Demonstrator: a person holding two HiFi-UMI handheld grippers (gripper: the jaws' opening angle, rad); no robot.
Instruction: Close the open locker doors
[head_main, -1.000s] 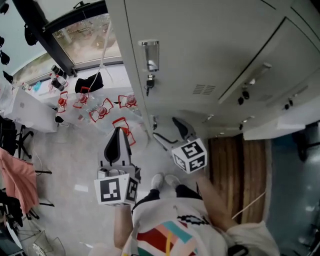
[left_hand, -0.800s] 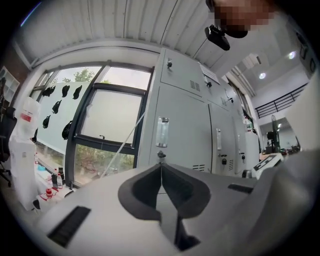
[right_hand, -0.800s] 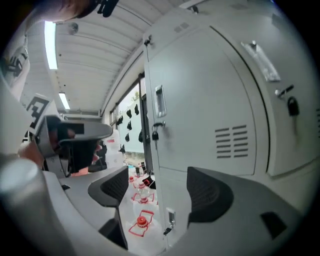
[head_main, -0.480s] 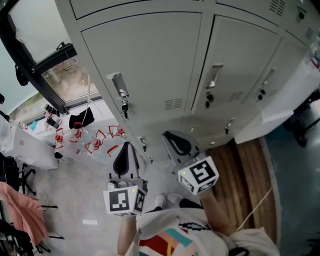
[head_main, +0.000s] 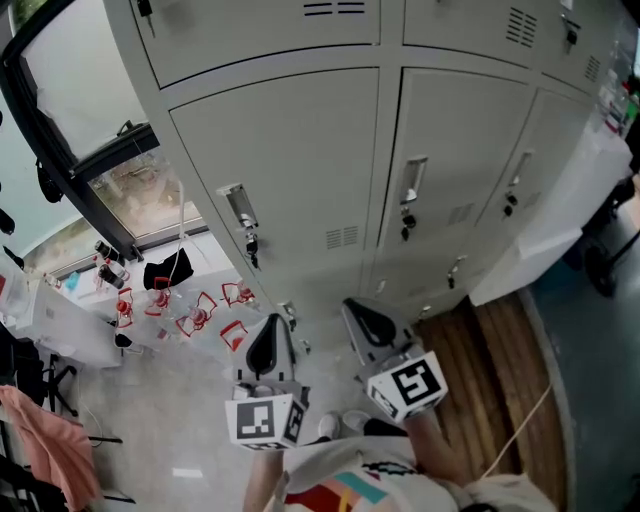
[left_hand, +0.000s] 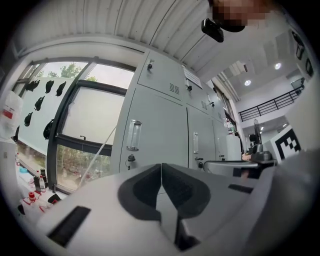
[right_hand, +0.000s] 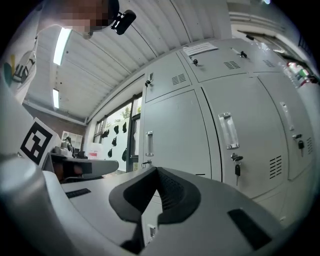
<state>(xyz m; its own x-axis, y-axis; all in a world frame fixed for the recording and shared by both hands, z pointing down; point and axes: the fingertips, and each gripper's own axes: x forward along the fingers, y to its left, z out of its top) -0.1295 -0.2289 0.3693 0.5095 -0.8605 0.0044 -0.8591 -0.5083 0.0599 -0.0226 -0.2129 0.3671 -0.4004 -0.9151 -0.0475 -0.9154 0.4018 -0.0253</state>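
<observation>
Now my left hand-held gripper (head_main: 270, 332) and right hand-held gripper (head_main: 358, 312) are clenched empty; upright locker doors (head_main: 300, 170) stand ahead, seemingly nearer my right.

Looking steeply down at grey locker doors (head_main: 290, 160), all shut, from eleven to three o'clock. Near six, left gripper (head_main: 270, 328) beside right gripper (head_main: 358, 310), pointing lockerward. Red-framed objects (head_main: 200, 310) at eight.

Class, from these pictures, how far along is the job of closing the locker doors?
Done: the left door, middle door and right door all sit flush. In hand: nothing; the left tongs and right tongs are shut, empty, short of them. Left: no open door shows here.
</observation>
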